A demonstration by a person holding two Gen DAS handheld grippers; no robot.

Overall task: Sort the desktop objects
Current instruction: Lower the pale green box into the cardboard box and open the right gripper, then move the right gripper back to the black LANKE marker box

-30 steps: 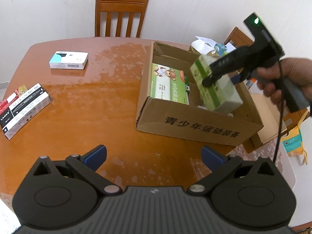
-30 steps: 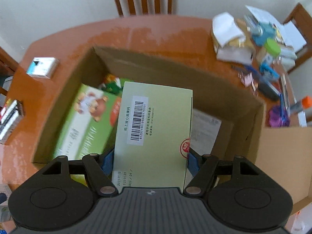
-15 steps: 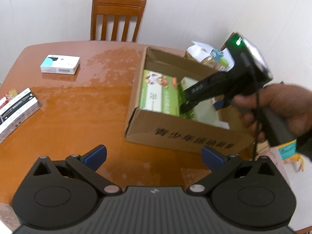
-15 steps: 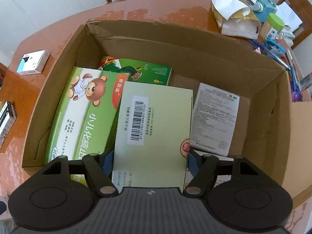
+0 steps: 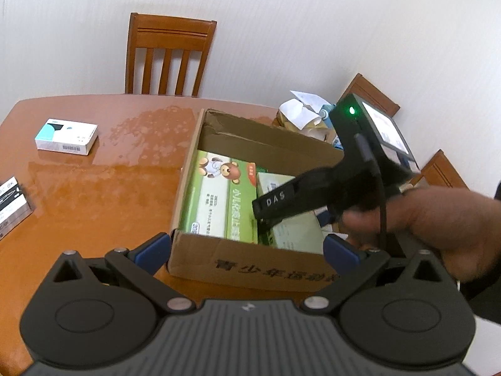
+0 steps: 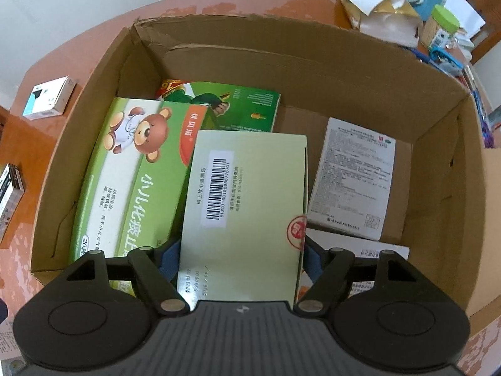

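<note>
The right wrist view looks almost straight down into the cardboard box [image 6: 313, 62], where the right tool [image 6: 241, 260] has a pale green carton [image 6: 247, 206] between its blue pads. Its jaws have just been opening, and the carton sits low in the box beside the bear-printed green box [image 6: 131, 169]; the pads look to be at the carton's edges, but I judge the squeeze is easing off rather than holding firm. A dark green box [image 6: 238, 106] lies behind it and a white leaflet box [image 6: 353, 178] to the other side.

The left wrist view shows the left tool [image 5: 247, 250] with its jaws spread wide and nothing between them, hanging just in front of the box's near wall. Out on the orange-brown surface [image 5: 109, 188] a white and teal box [image 5: 67, 136] lies well apart, and a black and white box [image 5: 12, 206] lies at the edge.

These cartons look light, stiff and thin-walled, likely to dent if pinched hard. Their glossy faces may slip a little. I would take each across its narrow width near the middle, pads flat on the two long sides, so it does not swing. The white and teal one lies flat, so its long side edges are the place to take it.
</note>
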